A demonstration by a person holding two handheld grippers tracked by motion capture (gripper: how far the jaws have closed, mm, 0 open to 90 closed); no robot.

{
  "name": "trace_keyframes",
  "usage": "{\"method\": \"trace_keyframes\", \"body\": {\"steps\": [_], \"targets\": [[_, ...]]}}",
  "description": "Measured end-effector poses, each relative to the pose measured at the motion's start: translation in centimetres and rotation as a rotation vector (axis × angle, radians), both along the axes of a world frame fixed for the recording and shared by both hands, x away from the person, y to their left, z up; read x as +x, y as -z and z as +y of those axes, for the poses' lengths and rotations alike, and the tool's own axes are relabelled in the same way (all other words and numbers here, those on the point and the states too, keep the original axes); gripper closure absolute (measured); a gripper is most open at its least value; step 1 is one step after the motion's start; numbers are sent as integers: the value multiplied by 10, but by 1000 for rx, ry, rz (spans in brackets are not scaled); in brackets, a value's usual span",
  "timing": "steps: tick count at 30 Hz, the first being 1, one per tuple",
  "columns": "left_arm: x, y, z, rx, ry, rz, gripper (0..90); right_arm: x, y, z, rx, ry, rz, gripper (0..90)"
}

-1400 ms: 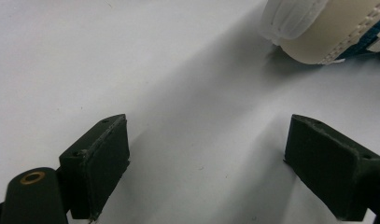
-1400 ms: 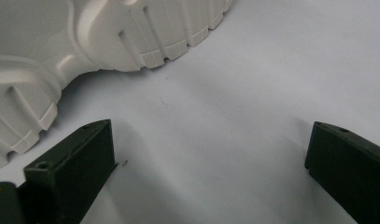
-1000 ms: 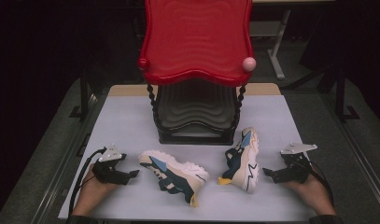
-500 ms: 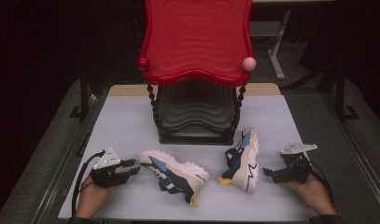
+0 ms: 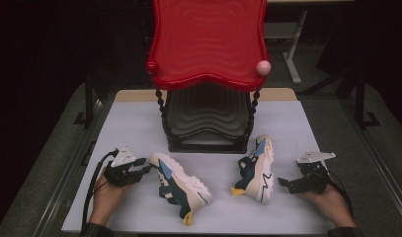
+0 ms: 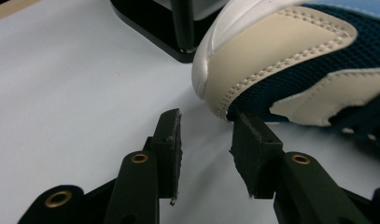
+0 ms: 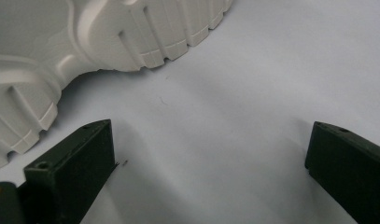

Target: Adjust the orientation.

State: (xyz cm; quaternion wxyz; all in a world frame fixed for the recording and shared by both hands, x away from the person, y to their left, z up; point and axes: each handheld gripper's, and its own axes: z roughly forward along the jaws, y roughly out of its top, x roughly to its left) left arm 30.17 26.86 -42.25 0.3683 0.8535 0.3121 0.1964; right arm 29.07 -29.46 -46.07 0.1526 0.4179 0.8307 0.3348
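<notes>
The left gripper (image 5: 148, 170) lies low over the pale grey table surface (image 5: 134, 128) near its front left corner, the person's left hand (image 5: 107, 195) behind it with the forearm coming in from the front edge. Its black jaws point level at the toe of the left-hand chunky sneaker (image 5: 181, 185), cream and white leather with dark blue mesh and a yellow heel tab. The jaws have just been closing and now stand partly apart. In the left gripper view one pad sits at the stitched toe panel (image 6: 271, 60), perhaps brushing it, though I cannot tell for sure; nothing is clamped between them.

The right gripper (image 5: 283, 183) rests near the front right corner in the right hand (image 5: 332, 202), jaws wide apart and empty, aimed at the ridged white rubber sole (image 7: 108, 32) of the second matching sneaker (image 5: 257, 170), which lies tipped on its side.

Behind both shoes, at mid-surface, stands a glossy red wavy-edged plastic rack (image 5: 208, 44) on twisted black posts.
</notes>
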Motion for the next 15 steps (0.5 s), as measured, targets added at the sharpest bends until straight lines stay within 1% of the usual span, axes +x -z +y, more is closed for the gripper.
{"method": "trace_keyframes", "body": {"steps": [5, 6, 8, 10, 11, 12, 15], "targets": [[18, 0, -6, -6, -8, -5, 619, 0, 0, 0, 0, 2, 2, 8], [18, 0, -6, -6, -8, -5, 620, 0, 0, 0, 1, 0, 0, 8], [26, 1, -11, -5, -2, -7, 622, 0, 0, 0, 0, 0, 0, 8], [30, 0, -13, -1, -6, -4, 626, 0, 0, 0, 1, 2, 2, 8], [31, 1, -14, -5, -5, -6, 626, 0, 0, 0, 0, 0, 0, 8], [32, 0, -15, 1, -4, -7, 628, 0, 0, 0, 0, 0, 0, 8], [28, -2, -13, 5, 0, -3, 627, 0, 0, 0, 0, 2, 2, 8]]}}
